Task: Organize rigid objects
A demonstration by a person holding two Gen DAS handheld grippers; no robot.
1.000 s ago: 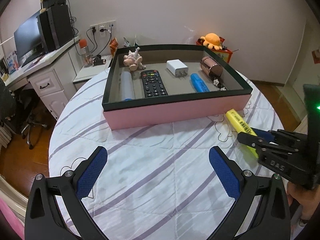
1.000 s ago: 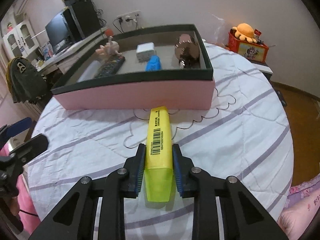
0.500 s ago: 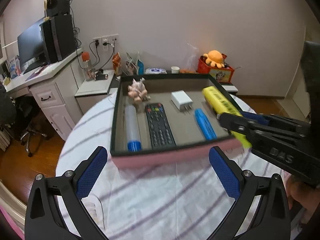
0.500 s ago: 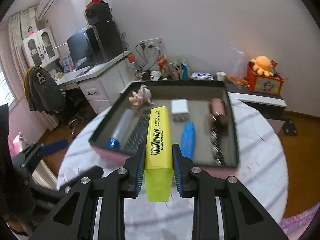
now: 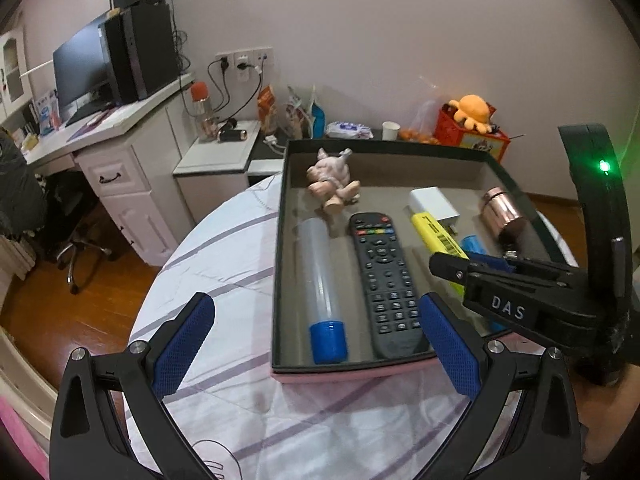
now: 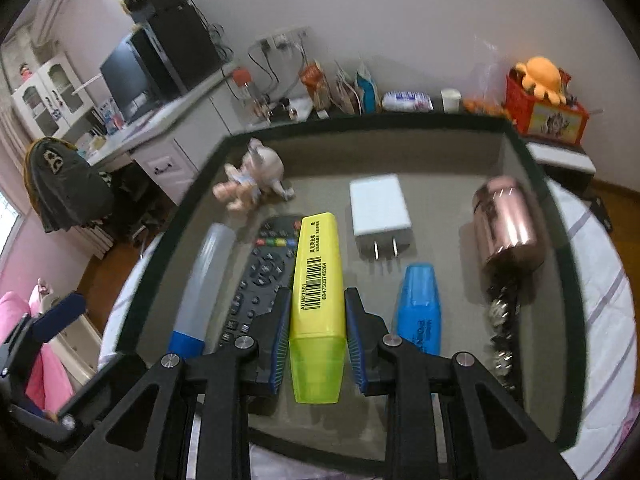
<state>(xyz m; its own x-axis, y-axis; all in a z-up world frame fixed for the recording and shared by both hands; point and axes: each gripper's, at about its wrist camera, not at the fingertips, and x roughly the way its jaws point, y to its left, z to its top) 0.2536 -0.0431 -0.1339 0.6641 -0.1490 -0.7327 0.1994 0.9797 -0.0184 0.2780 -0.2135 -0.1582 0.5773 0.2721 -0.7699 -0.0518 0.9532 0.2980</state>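
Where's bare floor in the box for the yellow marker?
Free: the strip between the remote and the blue marker, under the held yellow marker, and the back of the box behind the charger. Crowded: left side, tube against remote.

A round table [image 5: 224, 264] in striped white cloth bears 1 pink-sided tray [image 5: 280, 280].

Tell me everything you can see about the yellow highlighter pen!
The chunky yellow plastic highlighter pen has a flat-sided body with a black barcode and printed numbers, and a see-through yellow-green cap at the near end. The right gripper is shut on it, its blue pads pressing both sides. It points away over the open box, between the black remote control and the blue highlighter.
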